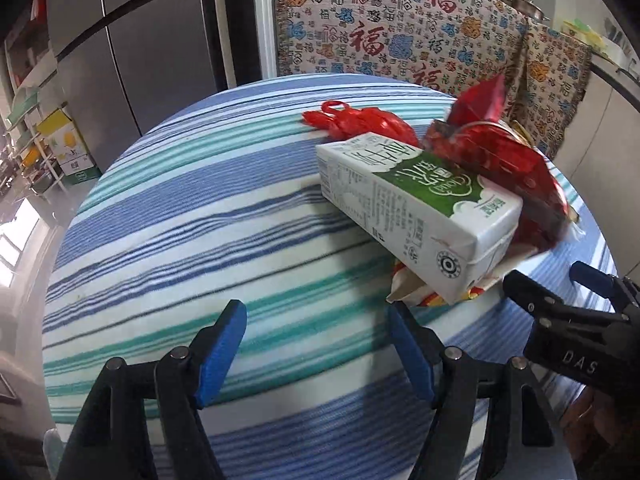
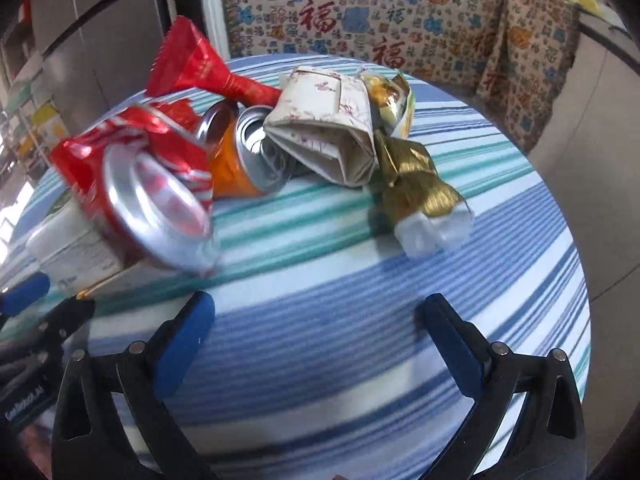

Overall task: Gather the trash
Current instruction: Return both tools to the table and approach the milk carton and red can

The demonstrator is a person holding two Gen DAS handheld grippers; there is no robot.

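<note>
Right tool [image 1: 560,292] reads "DAS"; milk carton [image 1: 416,208] — green label.

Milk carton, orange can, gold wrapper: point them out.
milk carton [image 1: 404,208]: left wrist view, printed side panel.
orange can [image 2: 232,168]: right wrist view, orange body.
gold wrapper [image 2: 412,184]: right wrist view, crinkled gold middle.

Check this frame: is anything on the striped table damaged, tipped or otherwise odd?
Yes. The red can and orange can are crushed and lie on their sides. The milk carton is tipped over, propped on wrappers. All are heaped as litter on the table.
</note>
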